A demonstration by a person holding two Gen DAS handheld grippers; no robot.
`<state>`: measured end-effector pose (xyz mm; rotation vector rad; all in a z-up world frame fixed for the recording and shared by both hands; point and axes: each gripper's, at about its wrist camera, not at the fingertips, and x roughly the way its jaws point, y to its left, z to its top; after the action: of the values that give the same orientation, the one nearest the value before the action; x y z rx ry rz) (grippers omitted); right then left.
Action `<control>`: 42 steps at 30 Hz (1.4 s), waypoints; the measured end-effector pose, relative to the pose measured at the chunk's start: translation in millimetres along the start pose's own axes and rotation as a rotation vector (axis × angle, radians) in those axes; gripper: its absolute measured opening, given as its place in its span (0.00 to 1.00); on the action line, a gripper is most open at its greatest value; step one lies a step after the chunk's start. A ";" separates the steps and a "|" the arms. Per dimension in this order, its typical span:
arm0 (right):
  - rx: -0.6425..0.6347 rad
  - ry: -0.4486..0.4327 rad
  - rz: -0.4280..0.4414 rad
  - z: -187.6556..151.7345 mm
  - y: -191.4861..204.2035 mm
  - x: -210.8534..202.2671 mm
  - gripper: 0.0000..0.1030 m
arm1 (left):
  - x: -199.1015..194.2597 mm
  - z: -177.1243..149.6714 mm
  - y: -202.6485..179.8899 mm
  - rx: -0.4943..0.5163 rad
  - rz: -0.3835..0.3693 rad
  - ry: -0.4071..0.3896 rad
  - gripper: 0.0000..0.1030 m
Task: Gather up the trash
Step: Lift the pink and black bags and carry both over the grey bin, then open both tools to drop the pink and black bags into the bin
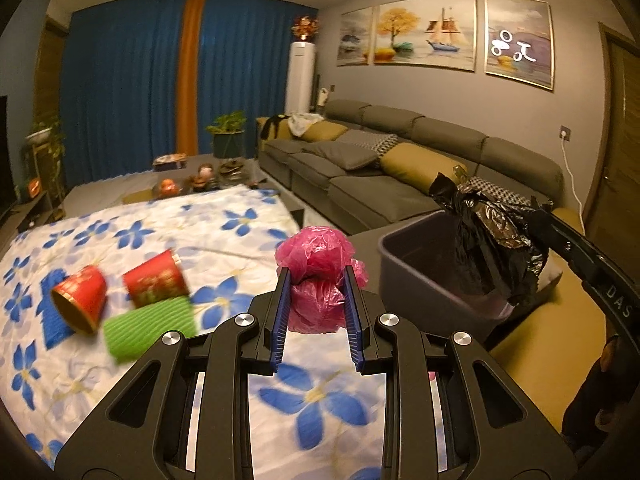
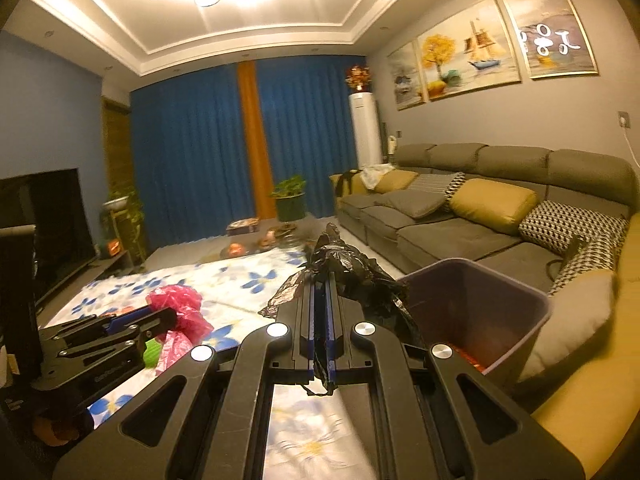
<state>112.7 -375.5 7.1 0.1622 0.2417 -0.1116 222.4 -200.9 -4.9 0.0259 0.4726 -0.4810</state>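
Left tool (image 1: 316,296), narrow, clamps one crumpled pink plastic bag (image 1: 318,268) between its blue pads; the bag rides clear above the floral cloth (image 1: 240,240) and just left of the grey bin (image 1: 424,280), a carry that, by judgement, heads for the bin's open mouth; right tool (image 2: 320,312), jaws nearly together, pinches a fold of one black bin liner (image 2: 352,272) beside the bin's near rim, plausibly so that the liner can be drawn over the bin, though the purpose cannot be confirmed; the liner hangs partly over the bin's near edge in the left wrist view. The bin leans against the sofa's (image 1: 400,184) yellow seat; something red lies at its bottom in the right wrist view, identity unclear.

Count, relative to the bin: two red paper cups (image 1: 120,292), tipped on their sides, well left on the cloth; one green ribbed roll (image 1: 152,328) touching the nearer cup; one blue ribbed piece (image 1: 56,312) behind the far cup; one pink bag; one liner; one bin; two tools.
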 end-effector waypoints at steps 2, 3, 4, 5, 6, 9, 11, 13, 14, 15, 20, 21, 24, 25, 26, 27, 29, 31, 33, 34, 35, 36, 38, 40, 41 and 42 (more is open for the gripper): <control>0.012 -0.004 -0.018 1.1 -11.2 1.9 0.05 | 8.4 5.7 -11.1 0.005 -0.021 -0.001 0.23; 0.017 -0.007 -0.028 1.5 -15.2 2.7 0.05 | 12.7 8.4 -16.4 0.008 -0.033 -0.002 0.23; 0.026 -0.011 -0.042 2.4 -22.1 4.3 0.05 | 15.9 10.7 -21.0 0.011 -0.042 -0.004 0.24; 0.038 -0.011 -0.051 2.1 -27.9 5.9 0.05 | 21.1 14.0 -28.9 0.019 -0.056 -0.007 0.24; 0.058 -0.009 -0.060 2.0 -36.0 8.1 0.05 | 25.5 16.3 -35.4 0.027 -0.067 -0.009 0.24; 0.096 -0.002 -0.080 0.7 -53.2 13.8 0.05 | 40.0 20.8 -53.8 0.056 -0.091 -0.011 0.24; 0.103 -0.001 -0.096 0.1 -60.7 16.4 0.05 | 49.1 23.2 -62.7 0.060 -0.109 -0.007 0.24; 0.112 0.002 -0.107 -0.6 -66.6 19.2 0.05 | 57.9 25.3 -72.2 0.061 -0.129 -0.003 0.24; 0.117 0.005 -0.110 -1.1 -68.3 20.3 0.05 | 63.6 26.2 -77.7 0.067 -0.139 -0.001 0.24; 0.121 0.007 -0.117 -2.2 -71.6 22.0 0.05 | 67.2 26.8 -81.4 0.071 -0.146 -0.001 0.24; 0.132 0.015 -0.133 -2.6 -84.4 27.0 0.05 | 87.6 28.8 -99.3 0.076 -0.198 0.010 0.24; 0.134 0.017 -0.134 -1.9 -86.9 28.7 0.05 | 91.3 28.7 -102.4 0.077 -0.204 0.013 0.24; 0.150 0.022 -0.141 -4.1 -95.6 32.4 0.05 | 102.5 26.8 -111.3 0.077 -0.226 0.027 0.24; 0.158 0.025 -0.146 -5.0 -99.4 34.6 0.05 | 106.8 25.7 -113.9 0.075 -0.236 0.034 0.24; 0.160 0.028 -0.148 -5.1 -101.1 36.1 0.05 | 110.1 25.4 -115.4 0.076 -0.244 0.039 0.24; 0.161 0.030 -0.150 -6.5 -102.3 37.4 0.05 | 113.3 25.4 -117.0 0.080 -0.252 0.044 0.24; 0.159 0.033 -0.157 -5.3 -107.1 40.1 0.05 | 119.3 24.1 -122.0 0.088 -0.260 0.048 0.25; 0.161 0.035 -0.157 -5.3 -109.4 41.7 0.05 | 124.1 23.0 -124.8 0.092 -0.266 0.057 0.25; 0.163 0.034 -0.155 -4.2 -113.0 43.3 0.05 | 130.6 21.1 -129.9 0.097 -0.276 0.067 0.25; 0.165 0.031 -0.154 -4.1 -114.0 44.0 0.05 | 132.4 20.7 -130.2 0.097 -0.274 0.069 0.25; 0.166 0.031 -0.154 -3.9 -115.3 44.9 0.05 | 135.9 20.2 -132.5 0.098 -0.274 0.074 0.25; 0.168 0.034 -0.152 -4.1 -116.0 46.6 0.05 | 138.2 19.2 -133.2 0.098 -0.274 0.078 0.25; 0.172 0.037 -0.148 -5.3 -117.7 49.5 0.05 | 142.8 17.6 -134.8 0.096 -0.278 0.084 0.25; 0.169 0.036 -0.150 -7.0 -118.6 50.6 0.05 | 146.3 16.9 -134.9 0.090 -0.278 0.093 0.25; 0.167 0.038 -0.150 -7.3 -119.6 52.1 0.05 | 147.9 16.2 -135.7 0.088 -0.281 0.095 0.25; 0.169 0.039 -0.146 -7.5 -120.6 53.0 0.05 | 148.8 15.4 -136.7 0.090 -0.281 0.095 0.25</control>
<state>146.5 -497.2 -30.8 0.3148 0.2831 -0.2748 283.6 -389.7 -45.5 0.0698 0.5503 -0.7797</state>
